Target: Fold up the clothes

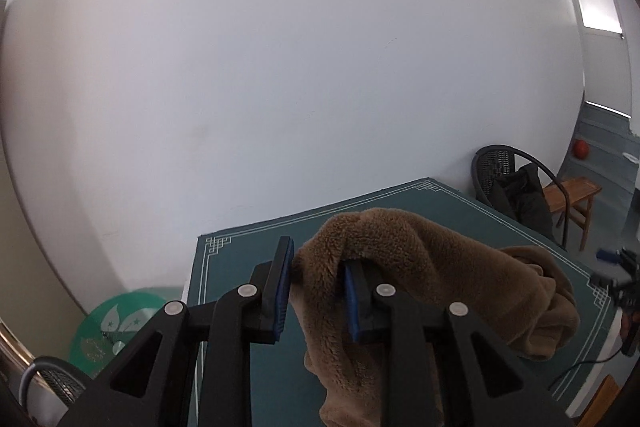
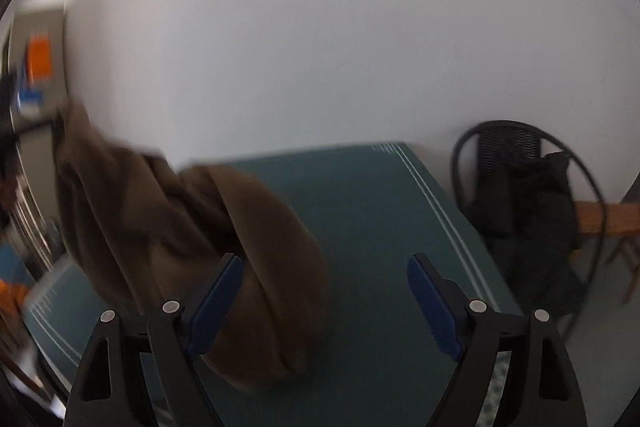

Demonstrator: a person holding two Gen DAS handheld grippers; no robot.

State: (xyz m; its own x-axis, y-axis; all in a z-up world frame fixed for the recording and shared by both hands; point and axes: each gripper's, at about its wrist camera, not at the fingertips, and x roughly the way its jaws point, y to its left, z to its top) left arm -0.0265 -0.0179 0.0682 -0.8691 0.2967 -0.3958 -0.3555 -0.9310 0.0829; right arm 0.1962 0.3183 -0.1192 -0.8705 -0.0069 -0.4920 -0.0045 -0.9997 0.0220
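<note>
A brown fleece garment is lifted above the dark green table. My left gripper has its blue pads closed on a thick fold of it, and cloth drapes over the right finger and hangs down. In the right wrist view the garment hangs in a bunch at the left, its lower end resting on the table. My right gripper is wide open and empty, with the left finger in front of the cloth. The right gripper also shows at the right edge of the left wrist view.
The table stands against a white wall. A black wicker chair with dark clothing on it stands beyond the far right corner, with a wooden stool beside it. A green round sign lies on the floor to the left.
</note>
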